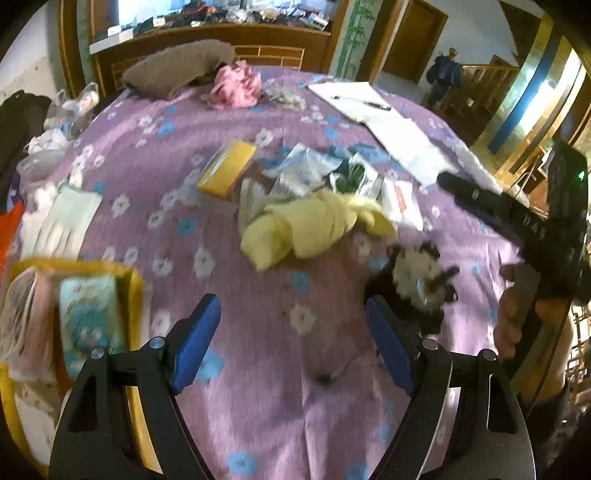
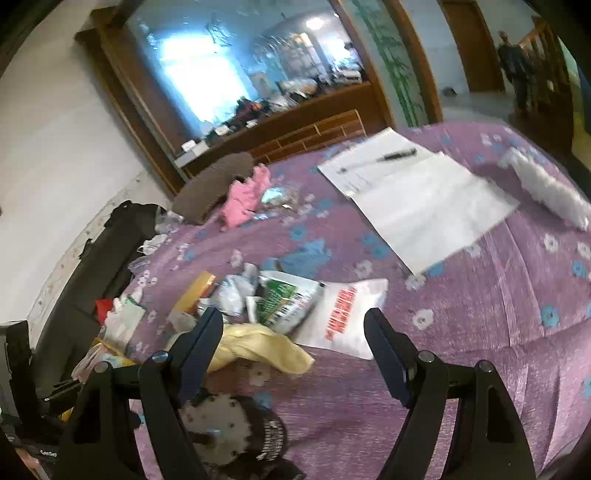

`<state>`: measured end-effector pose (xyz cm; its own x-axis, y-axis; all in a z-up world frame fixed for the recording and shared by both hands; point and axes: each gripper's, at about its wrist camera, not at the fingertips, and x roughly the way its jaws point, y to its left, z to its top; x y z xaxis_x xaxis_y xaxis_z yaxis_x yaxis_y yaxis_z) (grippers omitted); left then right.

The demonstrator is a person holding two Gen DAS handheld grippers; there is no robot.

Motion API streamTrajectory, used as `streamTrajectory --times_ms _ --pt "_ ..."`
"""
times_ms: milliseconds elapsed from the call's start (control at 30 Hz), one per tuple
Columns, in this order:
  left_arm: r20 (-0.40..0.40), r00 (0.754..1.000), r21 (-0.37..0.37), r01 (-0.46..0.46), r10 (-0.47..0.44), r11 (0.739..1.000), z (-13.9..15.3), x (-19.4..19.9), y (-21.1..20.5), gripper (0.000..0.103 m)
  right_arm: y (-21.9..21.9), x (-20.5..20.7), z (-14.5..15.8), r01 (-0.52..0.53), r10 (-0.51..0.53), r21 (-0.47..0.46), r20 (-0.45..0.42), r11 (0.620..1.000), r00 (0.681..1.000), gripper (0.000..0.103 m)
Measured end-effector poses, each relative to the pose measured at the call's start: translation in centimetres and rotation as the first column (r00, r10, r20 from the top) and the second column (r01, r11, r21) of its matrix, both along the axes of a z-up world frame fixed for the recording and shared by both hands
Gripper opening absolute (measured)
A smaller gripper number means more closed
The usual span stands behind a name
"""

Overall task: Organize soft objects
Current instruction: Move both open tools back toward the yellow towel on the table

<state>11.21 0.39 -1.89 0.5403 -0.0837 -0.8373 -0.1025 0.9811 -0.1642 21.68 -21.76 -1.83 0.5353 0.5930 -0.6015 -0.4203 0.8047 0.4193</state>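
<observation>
While both grippers gape empty | left gripper (image 1: 291,343) view alone: yellow tray (image 1: 135,280) | right gripper (image 2: 293,350)

Bed (image 1: 258,369): purple cover with white and blue flowers, filling the lower and middle field.
Headboard (image 1: 273,55): brown wood with slatted openings, at 12 o'clock behind the bed.
Ledge (image 2: 295,107): wooden, above the headboard, crowded with small items too blurred to name.
Window (image 2: 199,77): large, wood-framed, above the ledge at 11 o'clock; bright bluish daylight.
Wall (image 2: 55,147): white, at 9 o'clock.
Bamboo panel (image 1: 354,33): green painted stalks, at 1 o'clock.
Door (image 1: 417,40): brown wood, at 1 o'clock.
Stair railing (image 1: 484,85): wooden, at 2 o'clock.
</observation>
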Motion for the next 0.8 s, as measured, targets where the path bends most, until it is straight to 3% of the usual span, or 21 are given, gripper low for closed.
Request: streamTrajectory --times_ms 100,333,500,633,800 --pt "0.039 0.999 -0.008 -0.031 0.031 0.999 0.2 0.8 0.5 0.082 -0.4 0.1 -0.1 0.006 -0.006 -0.003 -0.010 1.000 1.000 0.079" --pt "0.026 1.000 0.027 0.006 -0.007 1.000 0.4 2.9 0.2 0.082 -1.2 0.7 -1.0 0.019 -0.018 0.016 -0.057 1.000 0.998 0.079" --pt "0.008 1.000 -0.091 -0.022 0.023 0.996 -0.3 4.1 1.5 0.082 -2.5 1.2 -1.2 0.035 -0.030 0.060 -0.091 0.998 0.995 0.079" --pt "0.005 0.999 -0.095 -0.051 0.052 0.994 -0.9 4.3 2.0 0.082 -3.3 1.8 -2.1 0.056 -0.042 0.091 -0.147 0.994 0.988 0.079" --pt "0.027 0.999 -0.058 -0.020 0.022 0.998 -0.7 4.7 1.5 0.082 -3.3 2.1 -2.8 0.073 -0.057 0.083 -0.182 0.994 0.982 0.079"
